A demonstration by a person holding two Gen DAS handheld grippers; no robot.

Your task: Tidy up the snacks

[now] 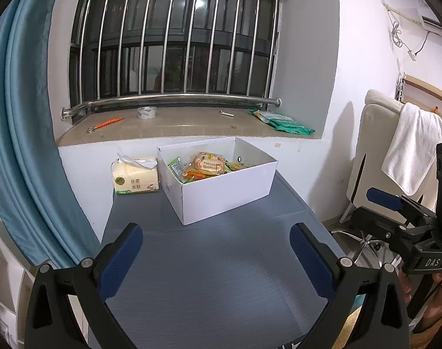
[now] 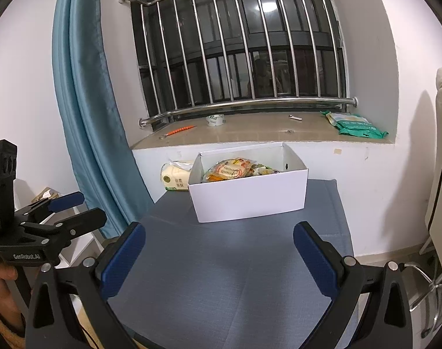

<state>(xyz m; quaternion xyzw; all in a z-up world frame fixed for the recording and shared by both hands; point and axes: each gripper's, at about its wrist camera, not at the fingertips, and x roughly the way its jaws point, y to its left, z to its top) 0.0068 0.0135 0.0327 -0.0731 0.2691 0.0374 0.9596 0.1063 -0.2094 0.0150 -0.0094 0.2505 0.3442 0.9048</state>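
Observation:
A white cardboard box (image 1: 226, 195) (image 2: 250, 200) stands at the far end of the grey table (image 1: 215, 267) (image 2: 235, 273). Several snack packets (image 1: 205, 165) (image 2: 231, 170) lie inside it, a round orange-labelled pack on top. My left gripper (image 1: 216, 258) is open above the near part of the table, well short of the box, with nothing between its blue pads. My right gripper (image 2: 219, 258) is also open and empty, likewise short of the box. Each gripper shows at the edge of the other's view, the right gripper (image 1: 395, 206) and the left gripper (image 2: 61, 206).
A yellow tissue pack (image 1: 135, 176) (image 2: 175, 179) sits left of the box against the wall. On the window sill lie a tape roll (image 1: 146, 112), an orange tool (image 1: 107, 123) and green packets (image 1: 284, 122) (image 2: 356, 125). A blue curtain (image 1: 26, 145) hangs left; a chair with a white towel (image 1: 412, 145) stands right.

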